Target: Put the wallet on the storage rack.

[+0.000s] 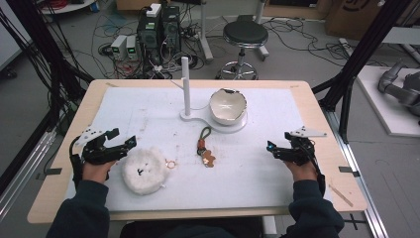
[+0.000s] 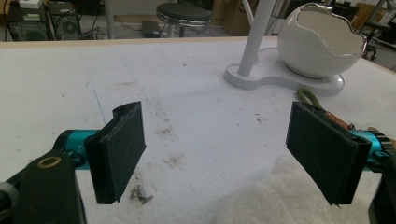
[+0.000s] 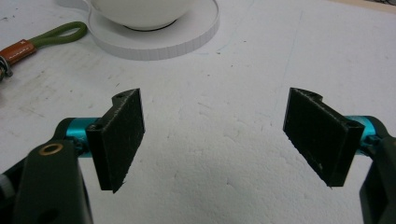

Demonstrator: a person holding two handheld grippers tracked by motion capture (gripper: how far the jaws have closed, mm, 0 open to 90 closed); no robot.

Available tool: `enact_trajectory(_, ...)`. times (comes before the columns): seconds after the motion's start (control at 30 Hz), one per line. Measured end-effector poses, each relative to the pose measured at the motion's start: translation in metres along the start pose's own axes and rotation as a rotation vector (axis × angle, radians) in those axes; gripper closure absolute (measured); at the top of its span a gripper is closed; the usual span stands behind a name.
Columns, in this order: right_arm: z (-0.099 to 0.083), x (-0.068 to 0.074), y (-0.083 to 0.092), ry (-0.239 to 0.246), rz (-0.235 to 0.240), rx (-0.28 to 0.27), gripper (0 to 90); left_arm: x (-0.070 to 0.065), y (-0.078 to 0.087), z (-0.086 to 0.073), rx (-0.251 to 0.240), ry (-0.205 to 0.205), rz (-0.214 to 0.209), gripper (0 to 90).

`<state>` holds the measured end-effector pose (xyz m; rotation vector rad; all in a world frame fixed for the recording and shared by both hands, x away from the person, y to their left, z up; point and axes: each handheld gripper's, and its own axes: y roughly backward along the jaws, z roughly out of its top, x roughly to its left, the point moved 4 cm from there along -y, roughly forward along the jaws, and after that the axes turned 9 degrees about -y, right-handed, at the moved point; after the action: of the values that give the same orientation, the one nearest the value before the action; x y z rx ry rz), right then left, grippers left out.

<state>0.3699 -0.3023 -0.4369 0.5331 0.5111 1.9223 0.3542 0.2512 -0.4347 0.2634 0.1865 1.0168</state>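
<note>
Both grippers rest near the table's front edge, nothing started as far as I can judge. Left gripper near the front-left corner, jaws spread wide and empty, just beside the fluffy white round plush pad; its fuzz shows under the jaws in the left gripper view. Right gripper toward the front-right edge, jaws wide apart, holding nothing, bare white foam table cover beneath. Mid-table lies the olive-green cord keychain with brown tag and metal charm, untouched, with a small thin ring beside the pad. Farther back: white eggshell-shaped ceramic bowl on a white stand base with upright post. Everything still left: grasping, moving, placing.
</note>
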Motion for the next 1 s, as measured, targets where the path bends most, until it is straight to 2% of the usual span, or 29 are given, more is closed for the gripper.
enact_trajectory(0.17,-0.001,-0.001,0.001,-0.001,-0.003,0.000,20.8,0.001,-0.004,-0.002,0.018,0.010,-0.031,19.5)
enact_trajectory(0.27,0.000,-0.001,0.002,0.002,-0.007,-0.011,20.8,-0.001,-0.007,-0.005,0.045,-0.005,-0.049,19.5)
enact_trajectory(0.37,-0.001,0.000,0.001,0.012,-0.009,-0.006,20.8,-0.004,-0.009,-0.008,0.084,-0.041,-0.065,19.5)
enact_trajectory(0.57,-0.003,0.008,0.002,0.034,0.011,-0.003,20.8,-0.003,-0.012,-0.012,0.122,-0.036,-0.072,19.5)
enact_trajectory(0.63,-0.004,0.009,0.004,0.048,0.016,-0.006,20.8,-0.003,-0.011,-0.015,0.158,-0.040,-0.070,19.5)
enact_trajectory(0.73,-0.004,0.010,0.009,0.029,0.015,-0.014,20.8,-0.005,-0.011,-0.018,0.187,-0.051,-0.081,19.5)
enact_trajectory(0.77,-0.004,0.009,0.010,0.028,0.014,-0.019,20.8,-0.006,-0.011,-0.020,0.210,-0.061,-0.093,19.5)
enact_trajectory(0.83,-0.004,0.010,0.012,0.021,0.016,-0.022,20.8,-0.007,-0.011,-0.021,0.217,-0.061,-0.098,21.5)
enact_trajectory(0.87,-0.003,0.011,0.012,0.028,0.013,-0.025,20.8,-0.009,-0.011,-0.022,0.235,-0.068,-0.135,24.1)
enact_trajectory(0.9,-0.003,0.012,0.012,0.030,0.013,-0.023,20.9,-0.010,-0.011,-0.023,0.245,-0.072,-0.154,25.6)
enact_trajectory(1.0,-0.002,0.016,0.007,0.026,0.022,-0.012,20.8,-0.013,-0.013,-0.029,0.303,-0.090,-0.191,28.7)
